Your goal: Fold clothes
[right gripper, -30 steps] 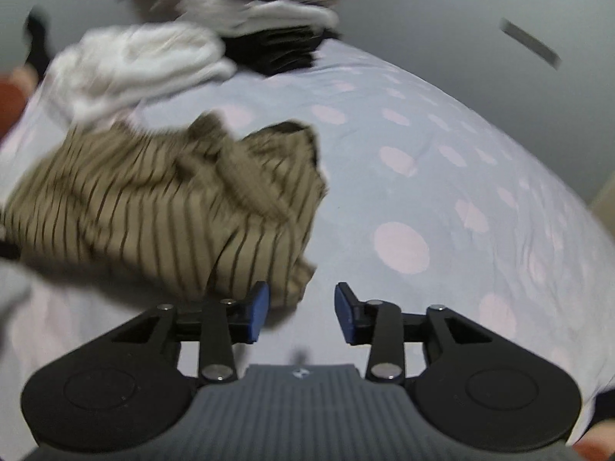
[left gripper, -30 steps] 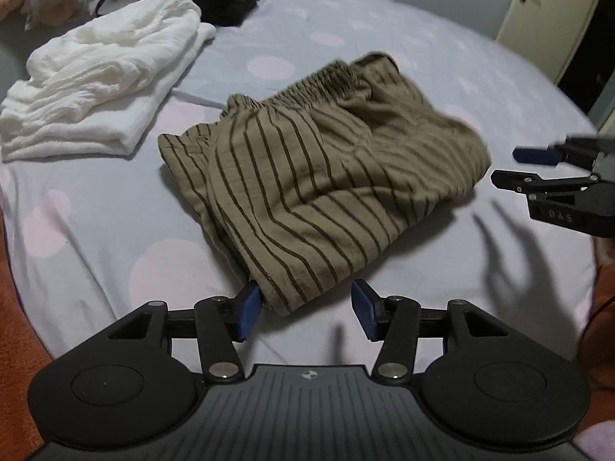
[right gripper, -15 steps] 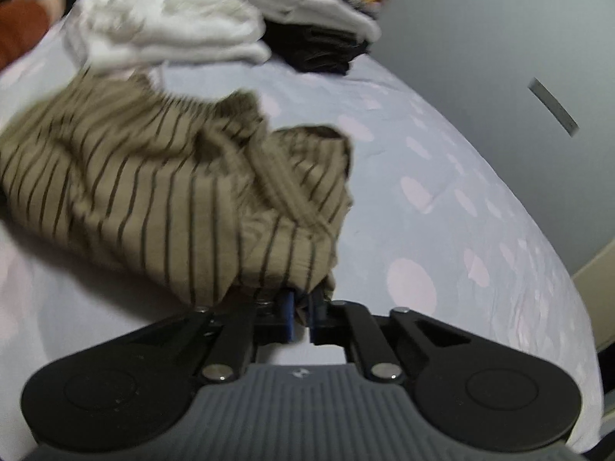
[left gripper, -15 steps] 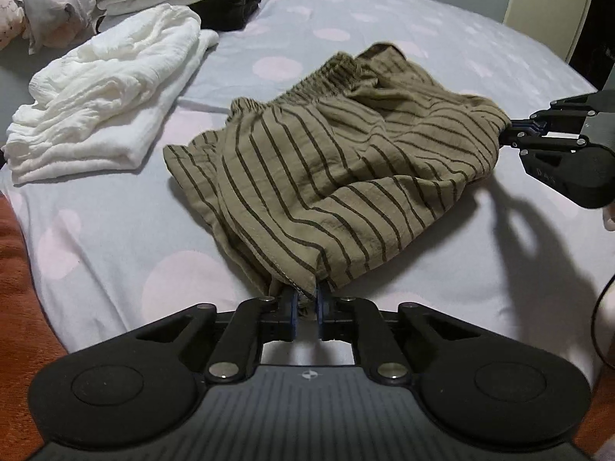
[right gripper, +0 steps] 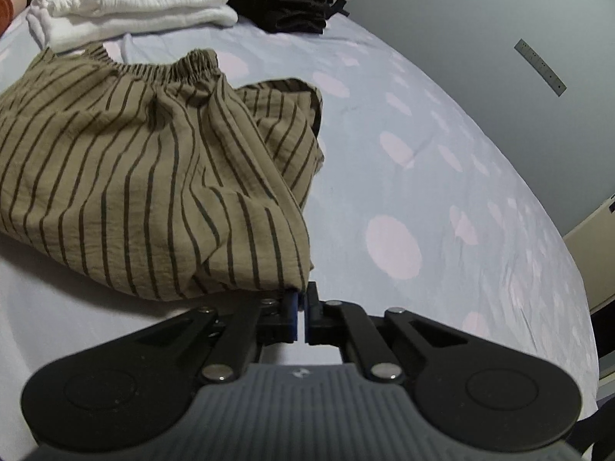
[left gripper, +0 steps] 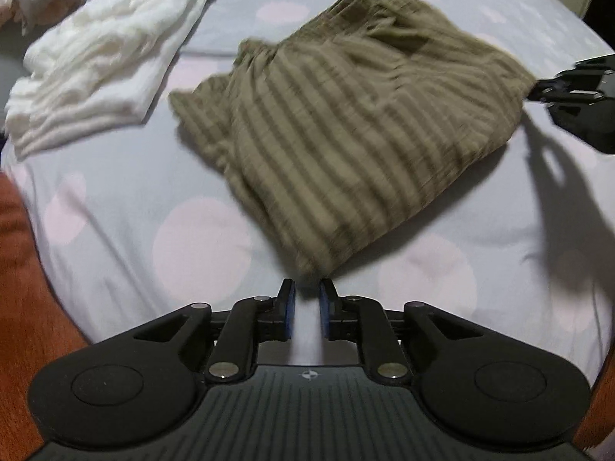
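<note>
Olive-brown striped shorts (left gripper: 346,123) lie folded on the dotted bed sheet (left gripper: 115,207); they also show in the right wrist view (right gripper: 146,176). My left gripper (left gripper: 306,296) is slightly open and empty, just below the shorts' near corner, which hangs free. My right gripper (right gripper: 301,299) is shut on the shorts' corner hem; it also shows at the right edge of the left wrist view (left gripper: 538,90), at the shorts' far right corner.
A folded white garment (left gripper: 100,61) lies at the left, also in the right wrist view (right gripper: 134,4). A stack of black and white folded clothes (right gripper: 300,4) sits behind. An orange blanket (left gripper: 15,269) borders the bed's left edge. A door (right gripper: 592,261) stands right.
My left gripper has let go of the shorts' near corner and opened a little, backing off. My right gripper stays shut on its corner. The shorts shifted and blur in the left view.
</note>
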